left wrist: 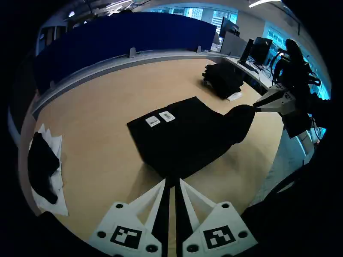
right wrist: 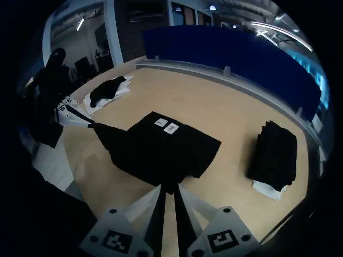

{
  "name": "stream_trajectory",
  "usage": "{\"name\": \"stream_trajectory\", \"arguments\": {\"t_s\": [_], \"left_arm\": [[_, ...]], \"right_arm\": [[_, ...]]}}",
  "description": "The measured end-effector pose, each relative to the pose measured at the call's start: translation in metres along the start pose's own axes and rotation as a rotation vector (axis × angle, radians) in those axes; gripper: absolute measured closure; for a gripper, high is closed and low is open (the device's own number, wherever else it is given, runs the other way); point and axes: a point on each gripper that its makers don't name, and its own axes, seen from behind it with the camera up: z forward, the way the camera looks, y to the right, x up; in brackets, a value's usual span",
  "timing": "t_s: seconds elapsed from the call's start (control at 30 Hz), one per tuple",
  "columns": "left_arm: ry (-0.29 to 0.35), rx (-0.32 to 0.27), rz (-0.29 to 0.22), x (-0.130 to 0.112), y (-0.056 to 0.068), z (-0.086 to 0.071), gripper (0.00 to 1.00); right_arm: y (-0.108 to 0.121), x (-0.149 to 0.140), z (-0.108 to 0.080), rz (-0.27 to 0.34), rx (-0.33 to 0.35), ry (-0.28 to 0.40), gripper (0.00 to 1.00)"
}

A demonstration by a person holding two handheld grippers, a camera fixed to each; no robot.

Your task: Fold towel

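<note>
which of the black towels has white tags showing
The middle towel, with two white tags on top, pinched by the left gripper and right gripper. The folded stack and the crumpled cloth on white fabric show none.

White fingers (left wrist: 148, 201), black square markers (left wrist: 127, 237).

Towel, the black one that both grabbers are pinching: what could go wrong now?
1. The left gripper and right gripper each pinch only a corner of the towel at their fingertips, so a corner might slip free.
2. The cloth looks bunched near the right gripper, so the fold could turn out crooked.
3. Both grippers hold the towel close to the edge of the table, so a dropped corner might hang off it.
</note>
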Motion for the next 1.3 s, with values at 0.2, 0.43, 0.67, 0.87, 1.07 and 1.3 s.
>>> {"name": "stream_trajectory", "arguments": {"t_s": [0.2,0.43,0.67,0.87,1.07,1.3], "left_arm": [[0.000,-0.004,-0.004,-0.001,0.000,-0.003,0.92],[0.004,0.000,-0.010,0.003,-0.006,-0.003,0.92],[0.006,0.008,-0.009,0.013,-0.015,0.001,0.92],[0.005,0.015,-0.034,0.024,-0.028,0.012,0.92],[0.006,0.026,-0.029,0.039,-0.043,0.026,0.92],[0.002,0.030,-0.027,0.054,-0.057,0.050,0.92]], "right_arm": [[-0.001,-0.002,-0.002,-0.003,0.001,-0.006,0.87],[0.002,0.000,0.001,0.010,0.000,-0.010,0.87],[0.009,0.005,0.010,0.032,0.000,-0.020,0.87],[0.022,0.012,0.023,0.044,-0.004,-0.031,0.87],[0.037,0.025,0.039,0.043,-0.013,-0.033,0.87],[0.058,0.038,0.063,0.049,-0.033,-0.031,0.87]]}}
